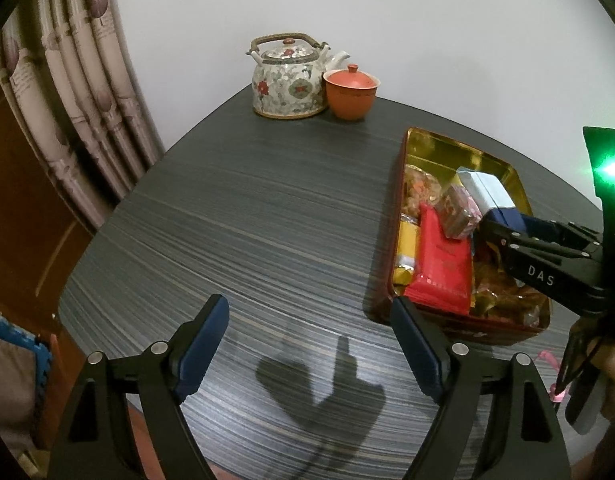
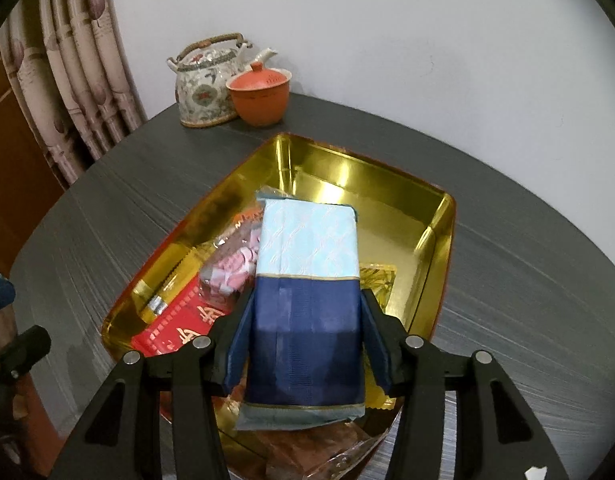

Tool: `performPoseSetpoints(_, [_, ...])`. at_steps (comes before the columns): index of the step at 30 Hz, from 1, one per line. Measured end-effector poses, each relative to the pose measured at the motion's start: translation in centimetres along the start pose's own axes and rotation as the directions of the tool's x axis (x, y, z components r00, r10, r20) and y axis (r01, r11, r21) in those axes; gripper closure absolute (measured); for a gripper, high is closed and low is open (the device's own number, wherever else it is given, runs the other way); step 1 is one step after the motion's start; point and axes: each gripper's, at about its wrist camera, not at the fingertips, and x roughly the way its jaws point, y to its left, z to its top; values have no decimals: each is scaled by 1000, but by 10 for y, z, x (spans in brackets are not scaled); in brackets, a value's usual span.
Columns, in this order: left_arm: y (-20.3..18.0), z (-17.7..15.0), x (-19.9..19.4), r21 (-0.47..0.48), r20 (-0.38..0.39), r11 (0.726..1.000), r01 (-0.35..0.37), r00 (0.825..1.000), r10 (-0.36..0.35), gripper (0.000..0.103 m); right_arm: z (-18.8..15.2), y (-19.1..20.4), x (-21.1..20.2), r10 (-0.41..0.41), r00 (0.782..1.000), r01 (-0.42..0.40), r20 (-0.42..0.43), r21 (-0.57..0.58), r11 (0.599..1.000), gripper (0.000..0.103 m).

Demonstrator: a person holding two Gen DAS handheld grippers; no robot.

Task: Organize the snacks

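Note:
A gold-lined red tin [image 2: 439,240] sits on the dark table and holds several snacks: a red packet [image 2: 175,320], a yellow-gold bar [image 2: 163,292] and a clear bag of pink sweets [image 2: 231,268]. My right gripper [image 2: 306,296] is shut on a navy and pale-blue packet [image 2: 307,240], held tilted over the tin's near half. In the left wrist view the same tin [image 1: 447,152] lies to the right, with the right gripper [image 1: 491,228] and its packet [image 1: 487,192] above it. My left gripper [image 1: 309,304] is open over bare table, with nothing between its fingers.
A flowered teapot [image 1: 287,80] and a lidded orange cup [image 1: 349,94] stand at the table's far edge by the white wall. A patterned curtain [image 1: 75,80] hangs at the left. The far half of the tin [image 2: 347,184] is bare gold.

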Motion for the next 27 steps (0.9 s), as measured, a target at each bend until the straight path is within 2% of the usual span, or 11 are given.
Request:
performPoseSetpoints(4, [-4,-1,-1,18,3,1000,-7,1000,7,20,-4,-1,-3,-3,1000,3,5,0,1000,50])
performPoseSetpoints(12, [-10,-3,-4,44,14,999,-13,1000,13,20,-17,-5,-26,-3,999,0,53,48,999,26])
performPoseSetpoints(16, [-15,-5,-6,66,23,998,-24,999,22,20,-29,-5,-42,-16,998,11,68,69,998,22])
performPoseSetpoints(19, [-20,-7,-8,91,34,995,-35,999,32,20,-41,-3,-51,-27,997,21,68,84,996,9])
performPoseSetpoints(27, [-32,-15,-9,125,30,992,-29,999,26,20,-69,3,-65,-57,998,53,40,102,993,7])
